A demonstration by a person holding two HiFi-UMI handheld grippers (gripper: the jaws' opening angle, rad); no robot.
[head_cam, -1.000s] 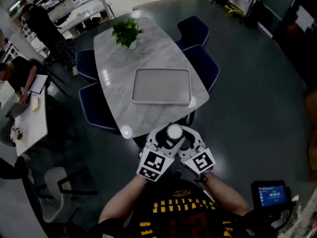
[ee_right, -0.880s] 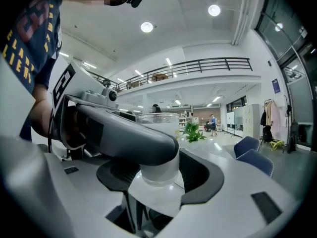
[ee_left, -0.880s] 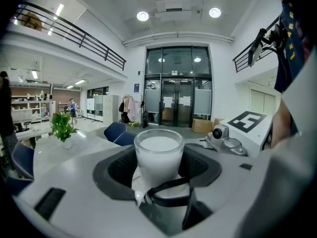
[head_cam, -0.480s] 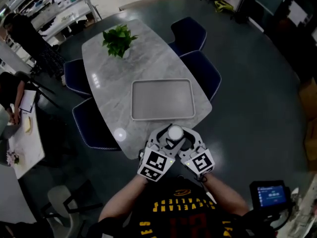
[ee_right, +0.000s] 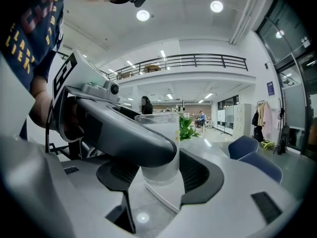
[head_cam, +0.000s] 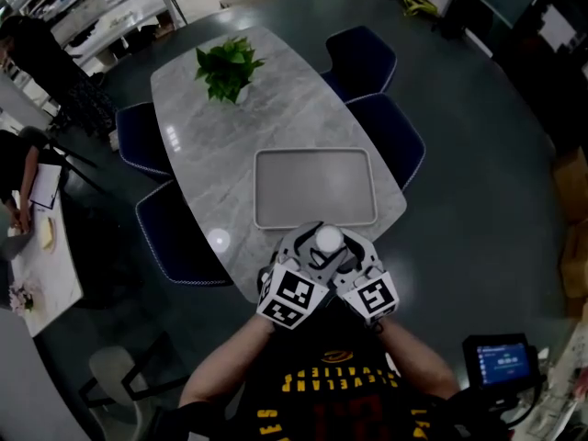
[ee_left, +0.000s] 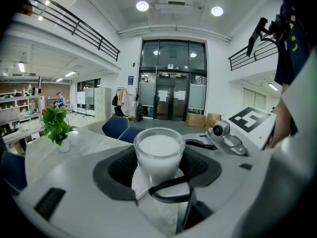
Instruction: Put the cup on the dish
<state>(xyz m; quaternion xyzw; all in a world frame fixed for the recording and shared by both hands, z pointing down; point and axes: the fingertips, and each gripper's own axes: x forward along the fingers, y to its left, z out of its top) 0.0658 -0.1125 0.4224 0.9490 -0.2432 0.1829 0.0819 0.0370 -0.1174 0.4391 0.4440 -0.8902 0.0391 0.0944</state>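
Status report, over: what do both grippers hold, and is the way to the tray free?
Left gripper and right gripper both shut on cup. Cup held just short of tray, not set down. Tray bare, nothing between.

Both bare forearms [head_cam: 225, 361] reach forward from the near edge, wrists close together. The left tool [head_cam: 305, 257] and right tool [head_cam: 352, 259] meet tip to tip (marker cubes [head_cam: 292, 294] almost touching), each with jaws closed around the same cup [head_cam: 326, 240].

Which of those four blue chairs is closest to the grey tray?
The nearer right-hand chair: it stands just beside the right edge of the tray, while the other three stand clearly farther from it.
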